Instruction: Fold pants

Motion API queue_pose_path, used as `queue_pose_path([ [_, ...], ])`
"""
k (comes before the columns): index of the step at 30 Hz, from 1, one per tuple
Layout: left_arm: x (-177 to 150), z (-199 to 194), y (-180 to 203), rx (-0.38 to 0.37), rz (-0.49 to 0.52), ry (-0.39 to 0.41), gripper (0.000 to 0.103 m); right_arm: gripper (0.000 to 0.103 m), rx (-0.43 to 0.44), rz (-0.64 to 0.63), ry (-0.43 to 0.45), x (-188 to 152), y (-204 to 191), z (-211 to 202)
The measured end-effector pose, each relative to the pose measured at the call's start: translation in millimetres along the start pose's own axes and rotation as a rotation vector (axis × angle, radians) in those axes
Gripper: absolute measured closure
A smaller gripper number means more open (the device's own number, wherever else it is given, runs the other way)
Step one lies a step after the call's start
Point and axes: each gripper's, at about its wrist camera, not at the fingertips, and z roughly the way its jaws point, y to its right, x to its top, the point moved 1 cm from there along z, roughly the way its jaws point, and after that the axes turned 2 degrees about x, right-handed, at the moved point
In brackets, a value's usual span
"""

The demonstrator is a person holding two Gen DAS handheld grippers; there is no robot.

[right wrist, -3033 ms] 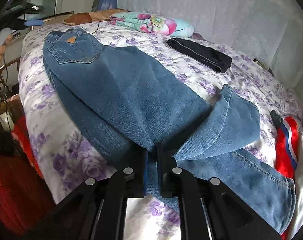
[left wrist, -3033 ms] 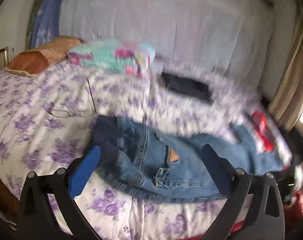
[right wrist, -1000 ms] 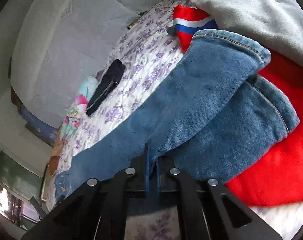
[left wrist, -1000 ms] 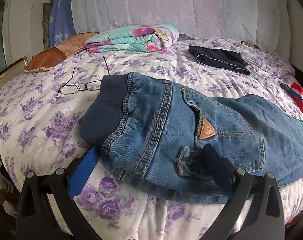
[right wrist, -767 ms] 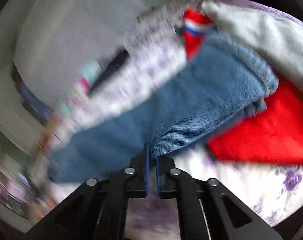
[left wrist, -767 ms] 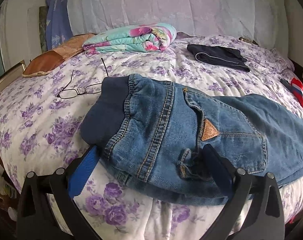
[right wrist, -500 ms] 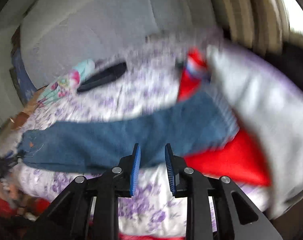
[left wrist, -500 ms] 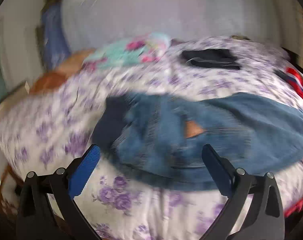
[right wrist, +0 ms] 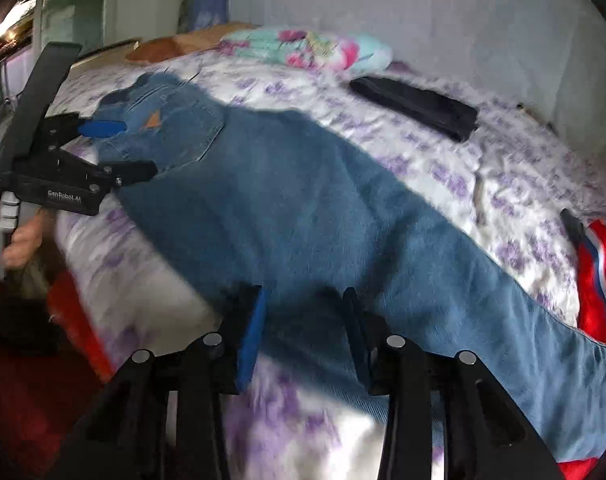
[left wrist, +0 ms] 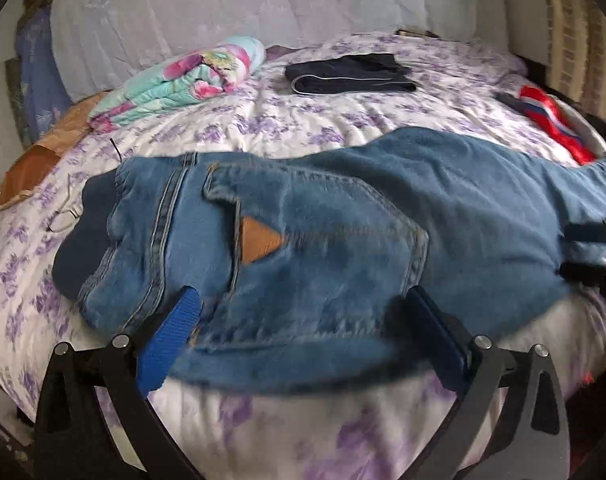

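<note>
Jaws of right gripper (right wrist: 303,328) just parted, nothing pinched, hovering over leg edge of blue denim jeans (right wrist: 303,208). Left gripper (left wrist: 299,320) spread wide, empty, above waist end near tan triangular patch (left wrist: 259,244). Jeans lie flat, legs stacked, along near edge of white bedspread with purple flowers (left wrist: 343,120). Folded dark navy garment (left wrist: 349,74) well apart, farther back on bed.

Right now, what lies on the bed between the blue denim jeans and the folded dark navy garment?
Only bare purple-flowered bedsheet lies between the blue denim jeans and the folded dark navy garment; both wrist views show it.
</note>
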Motion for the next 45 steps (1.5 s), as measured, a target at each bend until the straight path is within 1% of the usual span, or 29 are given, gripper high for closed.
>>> queue_pose_path([
  [1, -0.6, -3.9, -0.7, -0.007, -0.016, 0.0, 0.004, 0.063, 0.045, 0.038, 0.001, 5.1, 8.7, -5.8],
  [2, 0.9, -9.0, -1.7, -0.009, -0.031, 0.009, 0.004, 0.063, 0.091, 0.085, 0.035, 12.9, 18.5, -12.2],
  [4, 7.9, -19.1, -3.0, 0.008, -0.044, 0.057, 0.004, 0.063, 0.123, 0.166, 0.134, 43.1, 36.2, -19.6],
  [6, 17.9, -25.0, -5.3, 0.043, -0.059, 0.109, 0.004, 0.063, 0.172, 0.2, 0.176, 75.9, 45.5, -8.9],
  [8, 27.0, -19.0, -11.8, 0.087, -0.086, 0.107, 0.004, 0.065, 0.2, 0.207, 0.156, 108.4, 42.4, 20.2],
  [9, 27.7, -13.6, -16.1, 0.102, -0.098, 0.09, 0.004, 0.069, 0.216, 0.207, 0.129, 122.4, 39.7, 37.2],
  [10, 25.4, -0.8, -22.0, 0.123, -0.116, 0.041, 0.004, 0.071, 0.219, 0.195, 0.104, 133.0, 33.3, 51.7],
  [11, 22.5, 10.2, -25.1, 0.129, -0.125, -0.001, 0.004, 0.075, 0.2, 0.174, 0.077, 142.7, 29.0, 67.8],
  [12, 19.0, 16.8, -26.4, 0.126, -0.117, -0.015, 0.004, 0.08, 0.186, 0.166, 0.059, 146.0, 26.7, 76.7],
  [13, 14.1, 13.7, -20.4, 0.153, -0.082, 0.03, 0.004, 0.084, 0.177, 0.158, 0.032, 147.2, 23.9, 86.2],
  [14, 12.6, 12.9, -17.3, 0.173, -0.066, 0.038, 0.004, 0.089, 0.17, 0.145, -0.003, 146.6, 20.3, 95.7],
  [17, 12.6, 15.2, -16.3, 0.175, -0.085, 0.047, 0.004, 0.09, 0.103, 0.1, -0.056, 141.8, 15.2, 121.7],
  [20, 8.4, 11.9, -14.8, 0.182, -0.087, 0.051, 0.004, 0.091, 0.074, 0.12, -0.039, 148.9, 16.1, 120.8],
  [23, 7.0, 7.0, -17.2, 0.159, -0.095, 0.045, 0.005, 0.091, 0.033, 0.103, 0.047, 149.0, 7.9, 99.5],
  [24, 7.6, 5.4, -19.8, 0.145, -0.101, 0.043, 0.005, 0.091, 0.037, 0.084, 0.079, 146.3, 1.2, 86.6],
  [26, 7.9, 6.9, -22.9, 0.136, -0.103, 0.041, 0.004, 0.091, 0.064, 0.056, 0.094, 141.5, -10.4, 77.1],
  [27, 7.5, 8.7, -21.2, 0.148, -0.094, 0.042, 0.004, 0.091, 0.076, 0.037, 0.061, 137.2, -17.4, 83.2],
  [29, 6.8, 11.1, -16.8, 0.176, -0.077, 0.045, 0.004, 0.091, 0.076, 0.022, -0.042, 126.7, -22.6, 115.0],
  [32, 6.8, 11.5, -16.9, 0.182, -0.08, 0.041, 0.004, 0.091, 0.103, 0.061, -0.017, 128.3, -18.2, 107.8],
  [33, 7.7, 10.4, -18.9, 0.172, -0.094, 0.032, 0.004, 0.088, 0.126, 0.102, 0.024, 126.2, -13.4, 93.4],
  [34, 9.1, 9.3, -20.0, 0.167, -0.103, 0.026, 0.004, 0.085, 0.135, 0.127, 0.062, 120.2, -9.5, 78.4],
  [35, 10.6, 7.2, -20.8, 0.166, -0.116, 0.02, 0.004, 0.075, 0.134, 0.145, 0.096, 112.8, -5.8, 63.4],
  [36, 11.2, 5.2, -21.0, 0.168, -0.126, 0.019, 0.004, 0.065, 0.122, 0.166, 0.148, 96.7, -0.6, 38.9],
  [37, 12.5, 0.5, -21.2, 0.169, -0.147, 0.028, 0.004, 0.061, 0.105, 0.182, 0.179, 84.1, 4.2, 22.4],
  [39, 15.7, -7.0, -19.3, 0.151, -0.173, 0.05, 0.004, 0.059, 0.031, 0.237, 0.213, 47.4, 22.0, -13.4],
  [41, 21.4, -11.5, -13.4, 0.098, -0.18, 0.06, 0.004, 0.058, -0.039, 0.325, 0.215, 12.2, 46.1, -41.0],
  [43, 29.6, -14.4, 1.0, 0.032, -0.161, 0.07, 0.004, 0.053, -0.108, 0.46, 0.204, -28.9, 77.4, -72.4],
  [44, 33.3, -14.6, 11.2, 0.01, -0.141, 0.072, 0.004, 0.045, -0.133, 0.527, 0.2, -47.3, 90.0, -85.9],
  [45, 36.7, -13.9, 21.5, -0.003, -0.119, 0.072, 0.004, 0.044, -0.158, 0.614, 0.203, -68.6, 106.3, -101.5],
])
